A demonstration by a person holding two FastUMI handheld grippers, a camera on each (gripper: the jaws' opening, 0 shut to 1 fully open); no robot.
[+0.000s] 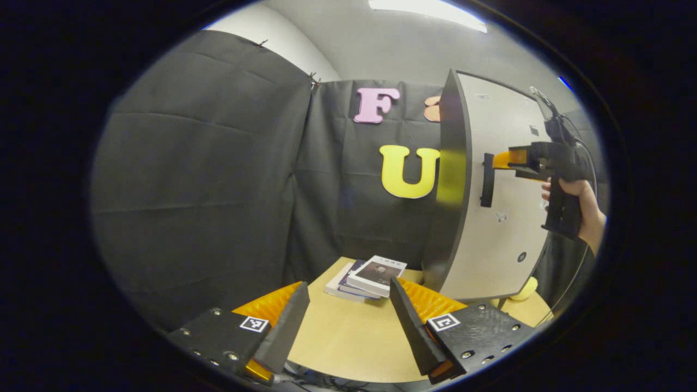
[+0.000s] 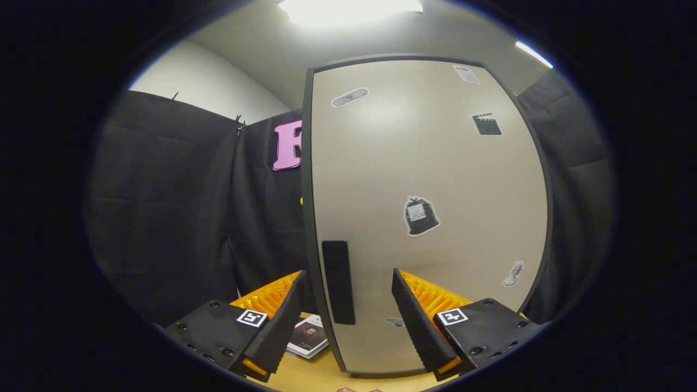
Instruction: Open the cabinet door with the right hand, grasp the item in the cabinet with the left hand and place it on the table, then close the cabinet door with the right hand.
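Note:
The cabinet (image 1: 503,239) stands on the table's right side, with a pale door (image 2: 435,179) carrying several stickers and a dark glossy side wall (image 1: 452,179). Its black vertical handle (image 2: 337,280) sits near the door's left edge. My right gripper (image 2: 348,321) is open, and the handle lies between its fingers, closer to the left finger (image 2: 280,324). In the left gripper view a hand (image 1: 585,209) holds that right gripper (image 1: 503,159) level against the handle (image 1: 487,179). My left gripper (image 1: 348,321) hangs open over the table (image 1: 348,343), holding nothing.
A small stack of books (image 1: 367,277) lies at the table's far side, left of the cabinet, and its corner (image 2: 310,337) peeks out beside the door. A small yellow thing (image 1: 525,288) shows by the cabinet's lower right corner. Black cloth walls close in behind.

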